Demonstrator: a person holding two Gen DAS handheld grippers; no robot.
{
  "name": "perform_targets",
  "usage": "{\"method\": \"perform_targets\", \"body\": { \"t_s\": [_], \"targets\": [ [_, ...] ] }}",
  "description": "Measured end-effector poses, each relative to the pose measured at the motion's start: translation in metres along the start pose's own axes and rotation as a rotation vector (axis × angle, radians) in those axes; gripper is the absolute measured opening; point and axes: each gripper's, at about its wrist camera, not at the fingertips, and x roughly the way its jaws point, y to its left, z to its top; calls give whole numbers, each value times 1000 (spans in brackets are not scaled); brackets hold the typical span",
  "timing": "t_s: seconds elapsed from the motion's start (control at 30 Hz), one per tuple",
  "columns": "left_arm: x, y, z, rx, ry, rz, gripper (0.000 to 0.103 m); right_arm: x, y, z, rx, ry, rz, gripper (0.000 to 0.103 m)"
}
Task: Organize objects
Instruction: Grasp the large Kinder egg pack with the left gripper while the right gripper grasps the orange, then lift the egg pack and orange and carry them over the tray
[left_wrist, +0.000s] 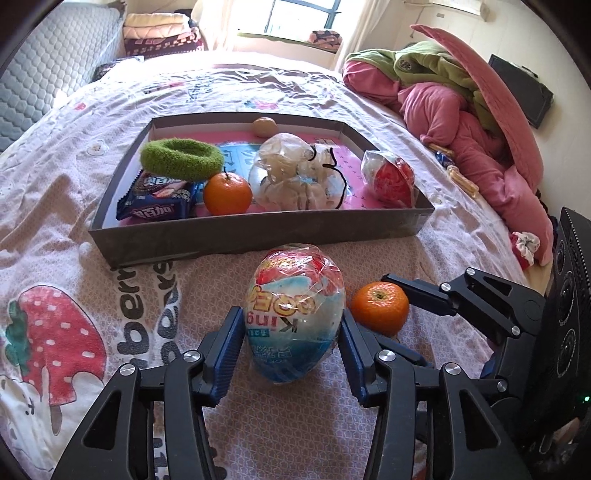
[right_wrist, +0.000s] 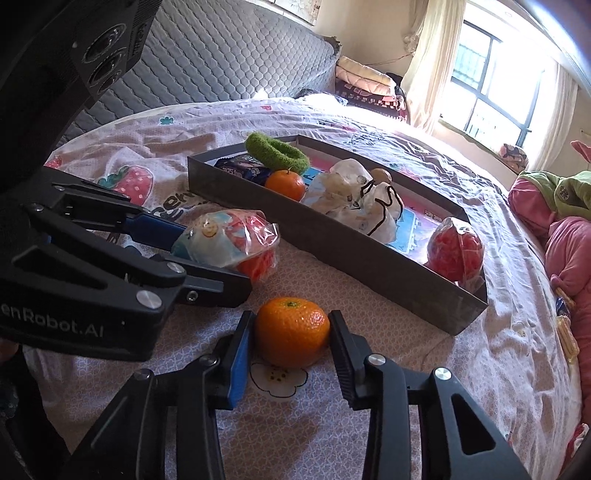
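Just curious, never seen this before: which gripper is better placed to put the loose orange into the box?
The right gripper: its fingers sit on both sides of the loose orange. The left gripper is around the wrapped egg.

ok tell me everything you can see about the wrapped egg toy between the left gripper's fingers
The wrapped egg toy is egg-shaped, sealed in crinkly clear plastic film printed in red, blue, white and yellow. It lies on the bedsheet in front of the tray, outside it. The left gripper brackets it, fingers at or near its sides; firm contact is unclear. The loose orange sits just to its right.
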Motion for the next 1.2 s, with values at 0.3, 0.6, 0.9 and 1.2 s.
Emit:
{"method": "perform_targets", "body": {
  "t_s": [0.3,0.6,0.9,1.2],
  "targets": [
    [-15,-1,3,31,-67,80,51,-14,-19,5,95,-56,-32,40],
    [-35,-9,10,75,-153,148,51,-40,-38,11,164,-151,-76,40],
    [-46,-17,26,99,-199,162,51,-62,-45,24,176,-235,-110,40],
    [-47,-18,40,101,-219,159,51,-63,-52,33,178,-248,-122,40]
  ]
}}
